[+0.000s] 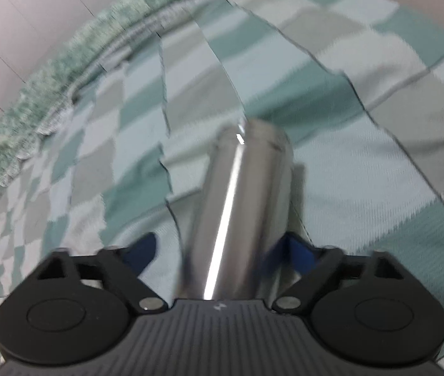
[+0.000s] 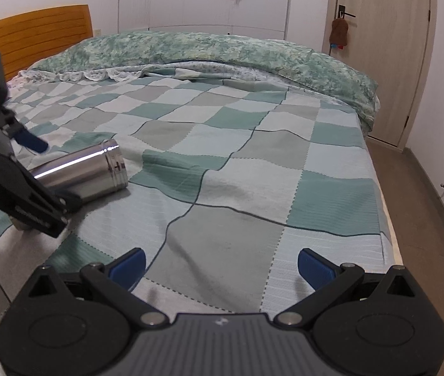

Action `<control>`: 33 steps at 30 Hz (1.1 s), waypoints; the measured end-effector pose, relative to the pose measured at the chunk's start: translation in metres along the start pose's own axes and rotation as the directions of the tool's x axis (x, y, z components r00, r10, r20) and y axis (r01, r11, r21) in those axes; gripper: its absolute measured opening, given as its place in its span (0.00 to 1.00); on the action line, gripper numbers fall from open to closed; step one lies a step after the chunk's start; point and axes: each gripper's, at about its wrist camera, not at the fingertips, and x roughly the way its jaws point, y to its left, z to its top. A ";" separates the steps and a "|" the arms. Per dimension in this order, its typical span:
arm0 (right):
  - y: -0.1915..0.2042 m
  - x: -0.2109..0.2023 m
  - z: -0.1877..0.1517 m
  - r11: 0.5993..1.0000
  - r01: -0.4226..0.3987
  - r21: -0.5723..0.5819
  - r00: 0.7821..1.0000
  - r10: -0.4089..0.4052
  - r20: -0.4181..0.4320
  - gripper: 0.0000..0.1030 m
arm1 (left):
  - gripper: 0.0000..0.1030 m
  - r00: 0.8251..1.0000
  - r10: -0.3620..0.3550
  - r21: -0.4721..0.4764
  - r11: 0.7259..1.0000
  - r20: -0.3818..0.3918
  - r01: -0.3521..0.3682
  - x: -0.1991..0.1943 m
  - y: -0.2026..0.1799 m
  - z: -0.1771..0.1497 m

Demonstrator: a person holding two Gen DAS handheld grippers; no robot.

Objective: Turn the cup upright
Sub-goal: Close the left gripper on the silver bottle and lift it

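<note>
Lying on its side on the green-checked bed quilt (image 2: 253, 169), the cylindrical stainless-steel cup (image 1: 237, 206) points lengthwise away between the nearer left tool's (image 1: 222, 250) open, untouching blue fingers (image 1: 140, 250); the right tool (image 2: 222, 266) gapes empty.

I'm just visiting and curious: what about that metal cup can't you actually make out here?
- Cup near end: left wrist view, hidden behind the left gripper body.
- Whether the fingers touch it: blurred there.
- Right wrist view: that gripper's body covers the cup's near end.

The cup (image 1: 240, 206) is motion-blurred, its near end hidden behind the left gripper (image 1: 222, 257)
</note>
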 end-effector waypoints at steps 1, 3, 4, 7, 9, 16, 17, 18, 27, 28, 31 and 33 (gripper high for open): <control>0.000 0.000 0.000 1.000 -0.001 -0.001 1.000 0.001 -0.001 1.00 | 0.66 1.000 -0.016 -0.005 1.000 -0.008 0.016 0.001 0.000 -0.001; 0.000 0.000 0.000 1.000 -0.001 0.000 1.000 0.001 -0.001 1.00 | 0.65 1.000 -0.022 0.007 1.000 0.000 0.022 -0.001 -0.002 0.000; 0.000 0.000 0.000 1.000 -0.002 0.001 1.000 0.002 0.000 1.00 | 0.65 1.000 -0.020 0.013 1.000 0.004 0.020 -0.001 -0.002 -0.001; 0.000 -0.002 0.000 1.000 -0.006 0.004 1.000 0.006 0.009 1.00 | 0.64 1.000 -0.020 0.017 1.000 0.021 0.020 -0.004 -0.003 -0.006; -0.001 -0.003 0.000 1.000 -0.008 0.006 1.000 0.008 0.012 1.00 | 0.64 0.999 -0.040 0.012 0.999 0.030 0.040 -0.007 -0.001 -0.006; -0.004 -0.008 0.001 1.000 -0.004 0.007 1.000 0.004 0.006 1.00 | 0.64 0.991 -0.100 0.038 0.995 0.092 0.097 -0.030 0.000 -0.001; -0.004 -0.011 0.001 1.000 0.000 0.003 1.000 0.000 0.006 1.00 | 0.64 0.989 -0.106 0.042 0.994 0.099 0.102 -0.037 0.000 -0.001; -0.004 -0.015 0.002 1.000 0.004 -0.001 1.000 -0.004 0.008 1.00 | 0.64 0.988 -0.113 0.044 0.993 0.107 0.109 -0.042 0.000 -0.001; 0.008 -0.089 0.001 0.998 0.051 -0.023 0.998 -0.050 0.042 1.00 | 0.64 0.960 -0.162 0.067 0.986 0.227 0.150 -0.135 -0.006 -0.009; 0.011 -0.099 -0.001 0.998 0.055 -0.023 0.998 -0.054 0.044 1.00 | 0.64 0.957 -0.169 0.065 0.985 0.236 0.157 -0.144 -0.008 -0.013; 0.018 -0.127 -0.010 0.998 0.067 -0.018 0.997 -0.066 0.042 1.00 | 0.64 0.946 -0.206 0.035 0.978 0.251 0.203 -0.171 -0.020 -0.032; 0.022 -0.143 -0.019 0.997 0.071 -0.011 0.997 -0.071 0.034 1.00 | 0.64 0.940 -0.239 0.002 0.969 0.245 0.246 -0.181 -0.028 -0.047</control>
